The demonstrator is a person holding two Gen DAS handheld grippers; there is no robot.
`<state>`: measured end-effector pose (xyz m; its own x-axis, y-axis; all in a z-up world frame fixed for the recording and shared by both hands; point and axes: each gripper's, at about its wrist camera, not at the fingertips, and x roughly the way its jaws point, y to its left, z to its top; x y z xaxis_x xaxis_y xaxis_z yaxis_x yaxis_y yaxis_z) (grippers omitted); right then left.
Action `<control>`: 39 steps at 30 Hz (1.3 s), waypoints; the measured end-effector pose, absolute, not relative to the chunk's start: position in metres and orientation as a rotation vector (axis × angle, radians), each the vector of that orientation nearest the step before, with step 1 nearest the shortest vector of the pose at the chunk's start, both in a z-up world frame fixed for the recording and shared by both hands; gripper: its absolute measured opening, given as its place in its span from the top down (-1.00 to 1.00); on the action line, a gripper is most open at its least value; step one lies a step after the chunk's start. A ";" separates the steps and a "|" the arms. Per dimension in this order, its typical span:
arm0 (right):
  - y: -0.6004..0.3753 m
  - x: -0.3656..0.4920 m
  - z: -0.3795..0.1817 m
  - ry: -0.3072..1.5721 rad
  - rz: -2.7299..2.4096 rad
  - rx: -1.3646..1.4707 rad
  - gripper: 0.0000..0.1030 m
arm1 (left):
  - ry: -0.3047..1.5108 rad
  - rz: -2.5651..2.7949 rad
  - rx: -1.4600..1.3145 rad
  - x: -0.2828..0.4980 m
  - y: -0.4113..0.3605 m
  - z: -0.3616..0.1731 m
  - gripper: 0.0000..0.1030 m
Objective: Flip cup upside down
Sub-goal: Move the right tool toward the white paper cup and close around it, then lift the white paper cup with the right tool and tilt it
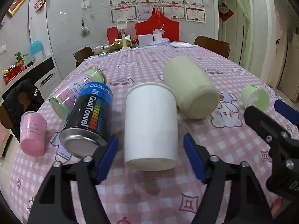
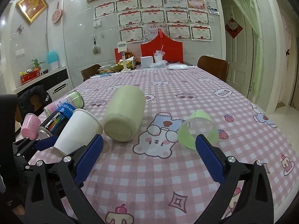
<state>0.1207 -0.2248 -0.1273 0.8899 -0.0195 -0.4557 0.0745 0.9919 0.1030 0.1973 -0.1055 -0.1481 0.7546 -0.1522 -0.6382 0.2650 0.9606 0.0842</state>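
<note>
A white paper cup (image 1: pixel 151 127) lies on its side on the pink checked tablecloth (image 1: pixel 142 190), base toward me. My left gripper (image 1: pixel 150 149) is open, its blue pads (image 1: pixel 107 158) on either side of the cup's base without touching it. The cup also shows in the right wrist view (image 2: pixel 77 130), with the left gripper (image 2: pixel 69 141) around it. My right gripper (image 2: pixel 149 157) is open and empty above the cloth, with a clear cup with a green band (image 2: pixel 198 131) lying on its side just beyond its right finger.
A pale green fuzzy cylinder (image 1: pixel 190 89) lies right of the white cup. A black CoolTowel can (image 1: pixel 87 119), a green-and-pink jar (image 1: pixel 78 91) and a pink cup (image 1: pixel 33 132) lie to its left. Boxes, a red board (image 1: pixel 157 28) and chairs stand at the table's far end.
</note>
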 end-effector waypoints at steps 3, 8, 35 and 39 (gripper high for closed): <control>-0.225 0.122 -0.127 0.476 -0.040 0.125 -0.85 | 0.694 -0.228 0.184 0.201 -0.108 -0.148 -0.14; -0.223 0.119 -0.124 0.474 -0.045 0.118 -0.85 | 0.695 -0.233 0.159 0.195 -0.104 -0.144 -0.14; -0.214 0.085 -0.123 0.557 -0.091 0.097 -0.85 | 0.731 -0.422 0.094 0.128 -0.102 -0.145 -0.14; -0.213 0.084 -0.118 0.550 -0.086 0.110 -0.85 | 0.735 -0.426 0.080 0.126 -0.097 -0.143 -0.15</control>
